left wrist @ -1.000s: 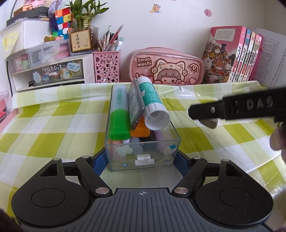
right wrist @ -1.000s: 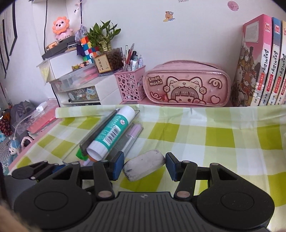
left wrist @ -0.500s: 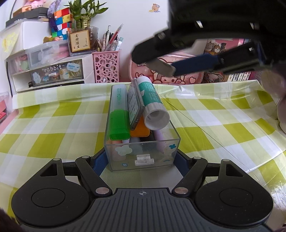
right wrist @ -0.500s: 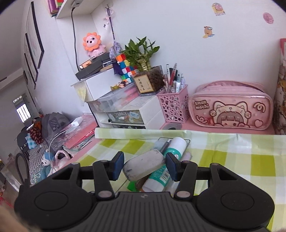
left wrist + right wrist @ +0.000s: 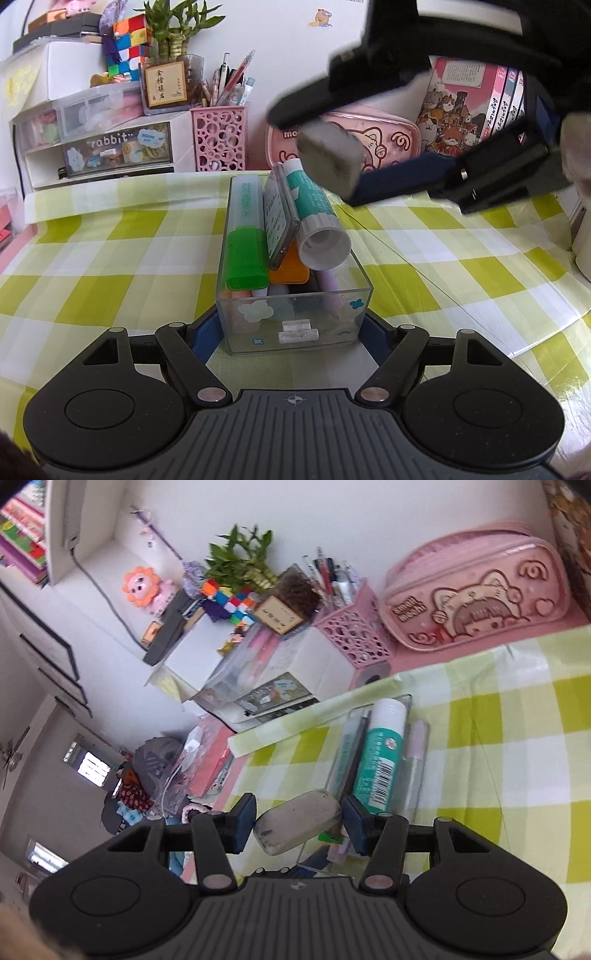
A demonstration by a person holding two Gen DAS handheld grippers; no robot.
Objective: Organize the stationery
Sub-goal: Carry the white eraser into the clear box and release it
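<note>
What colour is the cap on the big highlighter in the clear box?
Bright green cap, on a pale green highlighter; the left wrist view shows it best.

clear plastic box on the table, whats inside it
The clear plastic box is heaped: a green highlighter, a flat grey case on edge, a white-and-teal glue stick, an orange piece and a lilac pen. Lower items are covered.

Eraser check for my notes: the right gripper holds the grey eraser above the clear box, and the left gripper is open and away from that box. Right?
Not quite. The left gripper is shut on the clear box, as the left wrist view shows. The right gripper does hold the grey eraser above it.
</note>
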